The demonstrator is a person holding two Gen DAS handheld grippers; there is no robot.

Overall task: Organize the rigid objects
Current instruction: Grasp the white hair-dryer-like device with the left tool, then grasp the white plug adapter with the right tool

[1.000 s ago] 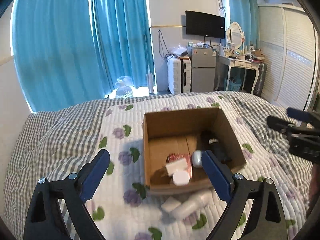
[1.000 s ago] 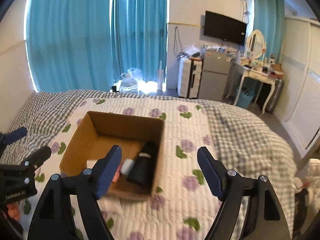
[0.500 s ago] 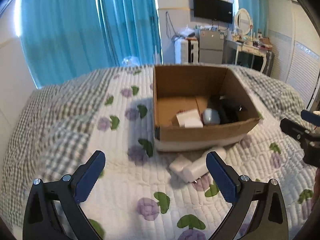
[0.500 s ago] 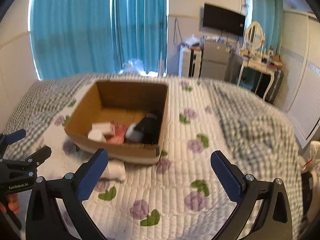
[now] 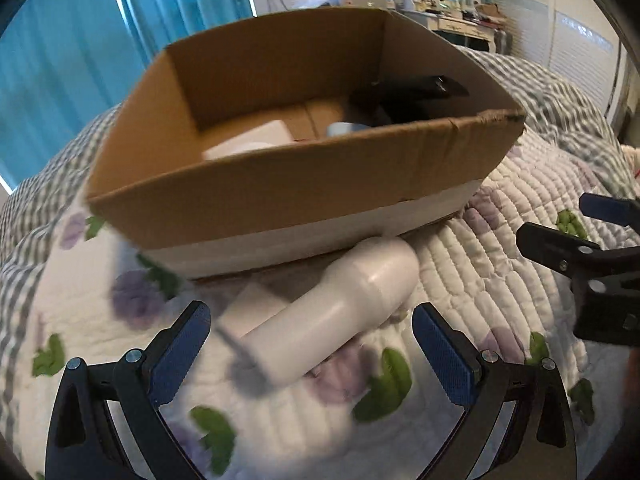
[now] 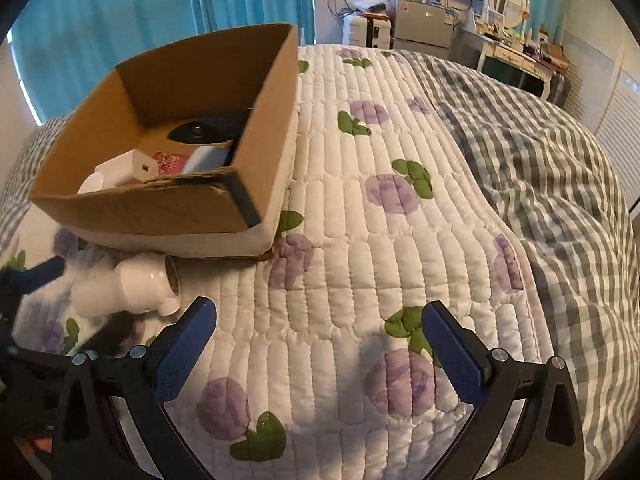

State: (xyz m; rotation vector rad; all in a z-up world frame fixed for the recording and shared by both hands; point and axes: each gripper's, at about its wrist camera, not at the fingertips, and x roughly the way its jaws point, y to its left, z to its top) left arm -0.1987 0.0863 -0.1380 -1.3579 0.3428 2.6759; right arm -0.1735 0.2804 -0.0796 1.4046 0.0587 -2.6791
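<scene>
Bottle (image 5: 332, 312), white, lying sideways

One cardboard box (image 5: 280, 184) mid-frame, two white items lying outside it at lower centre: a bottle (image 5: 332, 312) and a small white box (image 5: 250, 316). Inside, roughly four or five things, hard to count.

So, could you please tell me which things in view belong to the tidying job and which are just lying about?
Belong to the job:
- white bottle lying on the quilt between the open left gripper fingers
- small white box beside it
- cardboard box holding items already
- right gripper, open over bare quilt

Just lying about:
- blue curtains
- dressing table
- fridge
</scene>
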